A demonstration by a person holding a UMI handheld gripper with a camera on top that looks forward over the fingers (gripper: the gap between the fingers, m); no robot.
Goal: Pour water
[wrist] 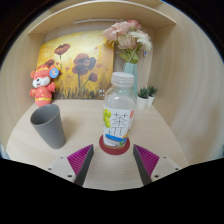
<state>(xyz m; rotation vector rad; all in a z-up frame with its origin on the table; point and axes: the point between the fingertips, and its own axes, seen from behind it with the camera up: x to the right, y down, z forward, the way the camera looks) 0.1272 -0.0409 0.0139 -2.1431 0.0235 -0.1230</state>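
bottle (119, 113) label, large green character

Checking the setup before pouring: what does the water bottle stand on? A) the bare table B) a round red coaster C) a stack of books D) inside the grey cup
B: the water bottle stands upright on a round red coaster, just ahead of the open gripper, with the grey cup apart beside it.

grey cup (47, 125), clear bottle (119, 113) green-lettered label, red coaster (114, 146)
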